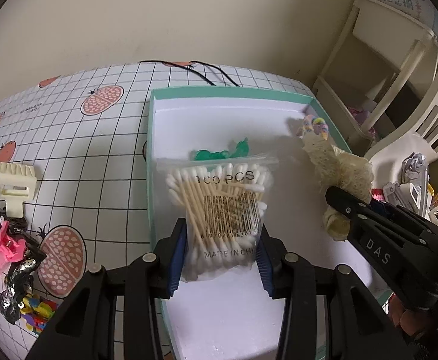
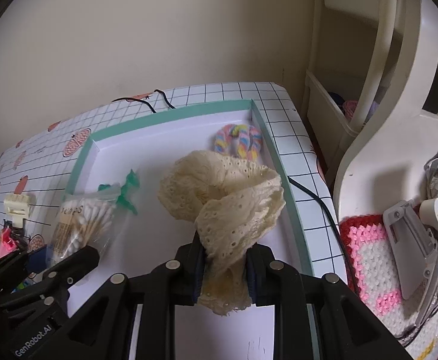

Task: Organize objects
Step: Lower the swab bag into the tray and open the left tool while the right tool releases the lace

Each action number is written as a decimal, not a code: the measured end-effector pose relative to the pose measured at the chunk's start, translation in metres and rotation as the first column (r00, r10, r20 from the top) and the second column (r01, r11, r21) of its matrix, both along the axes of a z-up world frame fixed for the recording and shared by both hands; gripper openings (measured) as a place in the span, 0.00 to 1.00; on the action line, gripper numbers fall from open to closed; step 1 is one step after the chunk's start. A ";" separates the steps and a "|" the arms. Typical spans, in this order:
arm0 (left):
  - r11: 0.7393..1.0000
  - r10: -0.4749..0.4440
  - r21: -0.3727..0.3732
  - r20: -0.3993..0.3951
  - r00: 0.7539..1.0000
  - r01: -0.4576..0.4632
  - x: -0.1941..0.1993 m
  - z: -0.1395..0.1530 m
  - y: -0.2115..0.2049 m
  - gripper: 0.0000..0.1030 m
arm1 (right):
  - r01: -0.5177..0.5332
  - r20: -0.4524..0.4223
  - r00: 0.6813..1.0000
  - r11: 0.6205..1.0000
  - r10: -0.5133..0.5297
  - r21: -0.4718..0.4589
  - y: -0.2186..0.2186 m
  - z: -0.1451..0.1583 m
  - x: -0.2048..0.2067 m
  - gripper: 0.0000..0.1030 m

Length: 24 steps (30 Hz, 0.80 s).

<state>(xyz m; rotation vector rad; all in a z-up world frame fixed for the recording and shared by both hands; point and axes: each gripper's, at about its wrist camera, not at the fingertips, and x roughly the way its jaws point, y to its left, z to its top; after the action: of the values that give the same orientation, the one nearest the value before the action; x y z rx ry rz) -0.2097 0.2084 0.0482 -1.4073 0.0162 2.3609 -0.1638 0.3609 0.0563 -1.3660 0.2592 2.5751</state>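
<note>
A teal-rimmed white box (image 1: 159, 93) (image 2: 171, 114) lies on the checked tablecloth. My left gripper (image 1: 221, 258) is shut on a clear bag of cotton swabs (image 1: 221, 204) (image 2: 81, 225), held over the box's left half. My right gripper (image 2: 223, 264) (image 1: 347, 207) is shut on a cream lace cloth (image 2: 227, 198) (image 1: 338, 165), which hangs over the box's right half. On the box floor rest a green plastic piece (image 1: 219, 153) (image 2: 129, 192) and a pastel twisted scrunchie (image 2: 238, 141) (image 1: 316, 124) in the far right corner.
Left of the box lie a cream hair claw (image 1: 15, 186), a pink clip (image 1: 1, 253), a crumpled foil wrapper (image 1: 18, 285) and colourful bits (image 1: 39, 315). A black cable (image 2: 317, 198) runs past the box. A cream plastic basket (image 2: 368, 156) holding a crocheted mat (image 2: 368, 258) stands right.
</note>
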 end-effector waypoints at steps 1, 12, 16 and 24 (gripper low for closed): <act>1.000 0.001 -0.003 0.001 1.000 -0.001 -0.001 -0.002 0.000 0.43 | 0.001 0.002 1.000 1.000 -0.001 0.000 0.000 -0.001 -0.001 0.24; 1.000 -0.002 0.006 0.034 0.999 0.002 0.000 -0.009 0.001 0.45 | -0.006 0.018 1.000 1.000 0.005 0.012 -0.001 -0.005 -0.006 0.27; 1.000 -0.011 0.027 0.030 0.999 0.010 0.002 -0.003 0.002 0.51 | -0.008 0.015 1.000 1.000 0.008 0.013 -0.002 -0.002 -0.005 0.28; 0.998 -0.014 0.063 0.022 1.000 0.012 0.002 0.009 0.001 0.56 | -0.018 0.008 1.000 1.000 0.018 0.020 -0.002 0.005 -0.002 0.39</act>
<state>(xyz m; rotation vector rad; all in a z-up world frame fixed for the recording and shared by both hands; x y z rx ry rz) -0.2081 0.2091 0.0576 -1.3995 -0.0549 2.3145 -0.1654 0.3590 0.0616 -1.3776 0.2200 2.5790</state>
